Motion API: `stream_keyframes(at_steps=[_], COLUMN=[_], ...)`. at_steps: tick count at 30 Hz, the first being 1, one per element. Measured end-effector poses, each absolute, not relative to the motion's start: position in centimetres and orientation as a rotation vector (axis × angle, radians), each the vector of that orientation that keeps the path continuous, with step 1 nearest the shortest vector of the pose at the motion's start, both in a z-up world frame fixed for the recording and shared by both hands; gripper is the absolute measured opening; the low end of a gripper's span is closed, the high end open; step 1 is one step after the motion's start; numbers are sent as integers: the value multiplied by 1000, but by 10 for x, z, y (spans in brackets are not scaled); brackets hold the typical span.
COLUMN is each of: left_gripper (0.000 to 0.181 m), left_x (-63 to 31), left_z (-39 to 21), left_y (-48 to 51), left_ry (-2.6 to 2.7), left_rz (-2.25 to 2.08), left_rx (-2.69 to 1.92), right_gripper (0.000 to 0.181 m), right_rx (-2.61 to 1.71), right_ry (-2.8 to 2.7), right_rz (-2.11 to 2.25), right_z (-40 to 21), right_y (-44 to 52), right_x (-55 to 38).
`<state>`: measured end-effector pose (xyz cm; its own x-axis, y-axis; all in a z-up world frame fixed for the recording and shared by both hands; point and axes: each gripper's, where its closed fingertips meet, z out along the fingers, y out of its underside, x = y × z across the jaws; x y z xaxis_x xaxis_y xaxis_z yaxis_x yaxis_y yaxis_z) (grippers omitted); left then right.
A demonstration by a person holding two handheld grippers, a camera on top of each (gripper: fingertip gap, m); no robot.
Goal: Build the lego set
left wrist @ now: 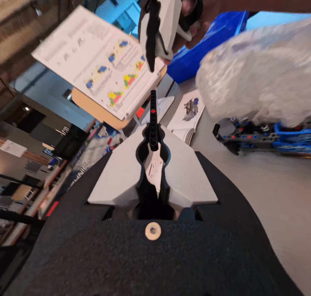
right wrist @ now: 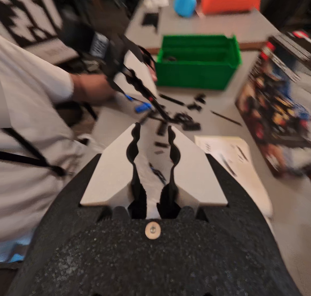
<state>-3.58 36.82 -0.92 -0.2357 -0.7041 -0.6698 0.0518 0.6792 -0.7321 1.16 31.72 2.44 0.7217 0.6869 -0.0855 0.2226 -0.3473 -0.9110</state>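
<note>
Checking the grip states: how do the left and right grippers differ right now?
The left gripper is shut on a black beam; the right gripper is open and empty. The left is raised off the table; the right points down at loose black parts. Both have white fingers with black pads.

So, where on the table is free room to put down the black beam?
Bare grey table lies between the green bin and the paper sheet, beside the box. Ahead of the right tool, loose black pieces crowd it.
</note>
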Motion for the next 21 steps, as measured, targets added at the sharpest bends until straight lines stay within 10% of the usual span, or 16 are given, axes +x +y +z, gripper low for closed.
stream_keyframes(at_steps=[12, 21], left_gripper=[4, 5], left_x=[-118, -145], left_z=[2, -19], left_y=[234, 180], left_ry=[1721, 1727], left_rz=[-584, -399], left_rx=[-136, 4], right_gripper=[40, 10], right_rx=[-2160, -2217], right_ry=[-1107, -1162], right_rz=[786, 746], right_z=[-5, -32], right_y=[220, 173], right_x=[-120, -160])
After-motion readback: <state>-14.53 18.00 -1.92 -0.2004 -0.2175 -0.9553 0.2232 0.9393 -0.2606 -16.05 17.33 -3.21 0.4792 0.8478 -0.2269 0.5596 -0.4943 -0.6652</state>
